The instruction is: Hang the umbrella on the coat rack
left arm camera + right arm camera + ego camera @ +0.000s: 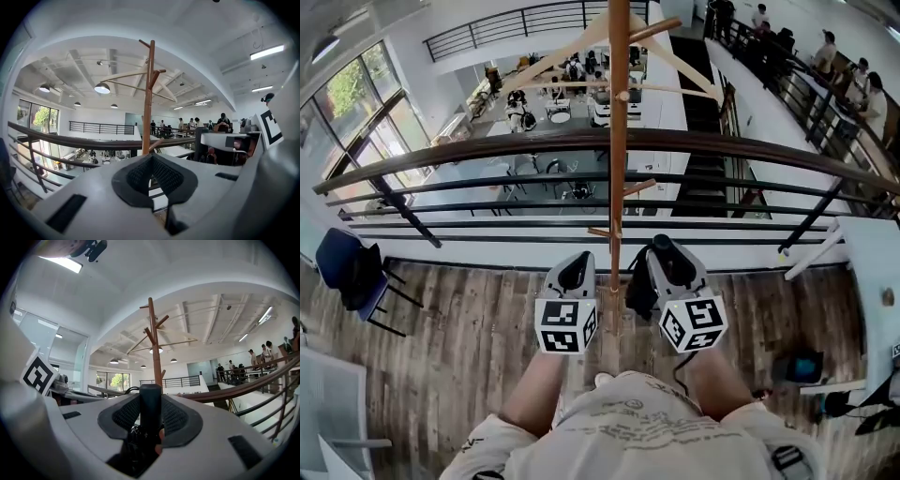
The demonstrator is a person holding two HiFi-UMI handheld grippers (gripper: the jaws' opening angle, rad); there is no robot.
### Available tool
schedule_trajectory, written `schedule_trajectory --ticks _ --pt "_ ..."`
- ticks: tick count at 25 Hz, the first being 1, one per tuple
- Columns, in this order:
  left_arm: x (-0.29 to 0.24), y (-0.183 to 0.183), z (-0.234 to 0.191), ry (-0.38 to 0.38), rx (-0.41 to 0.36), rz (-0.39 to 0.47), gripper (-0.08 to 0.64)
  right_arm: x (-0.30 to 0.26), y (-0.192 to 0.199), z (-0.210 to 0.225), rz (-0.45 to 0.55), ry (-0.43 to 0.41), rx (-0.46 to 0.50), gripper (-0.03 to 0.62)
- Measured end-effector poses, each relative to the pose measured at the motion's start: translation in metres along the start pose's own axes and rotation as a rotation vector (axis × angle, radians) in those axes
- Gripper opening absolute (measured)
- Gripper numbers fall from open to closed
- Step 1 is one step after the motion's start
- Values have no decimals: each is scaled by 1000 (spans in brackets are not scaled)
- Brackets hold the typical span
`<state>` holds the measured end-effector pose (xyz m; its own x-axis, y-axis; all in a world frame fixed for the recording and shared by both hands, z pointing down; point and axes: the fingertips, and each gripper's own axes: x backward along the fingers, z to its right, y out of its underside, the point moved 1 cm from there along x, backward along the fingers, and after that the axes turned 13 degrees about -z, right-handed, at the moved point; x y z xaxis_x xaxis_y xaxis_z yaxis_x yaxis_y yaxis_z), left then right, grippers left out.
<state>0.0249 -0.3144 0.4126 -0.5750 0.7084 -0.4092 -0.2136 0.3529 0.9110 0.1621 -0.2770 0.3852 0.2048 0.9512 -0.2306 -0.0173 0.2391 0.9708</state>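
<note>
Clamping umbrella [150, 404], mostly hidden below jaws.

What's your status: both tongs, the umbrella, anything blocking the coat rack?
Left tongs shut, empty. Right tongs shut on umbrella handle. Coat rack straight ahead, nothing blocking it.

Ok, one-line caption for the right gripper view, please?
Right gripper clamped on the black umbrella handle, facing the wooden coat rack beside the mezzanine railing.
</note>
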Motion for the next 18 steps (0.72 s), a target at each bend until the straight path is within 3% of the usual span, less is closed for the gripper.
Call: schedule_trajectory --ticks 11,18 --pt "-60 9 -41 11 48 -53 5 -82 25 16 -83 -15 13 135" --pt "-81 5 -56 -83 90 -52 5 -123 42 26 -137 -127 33 135"
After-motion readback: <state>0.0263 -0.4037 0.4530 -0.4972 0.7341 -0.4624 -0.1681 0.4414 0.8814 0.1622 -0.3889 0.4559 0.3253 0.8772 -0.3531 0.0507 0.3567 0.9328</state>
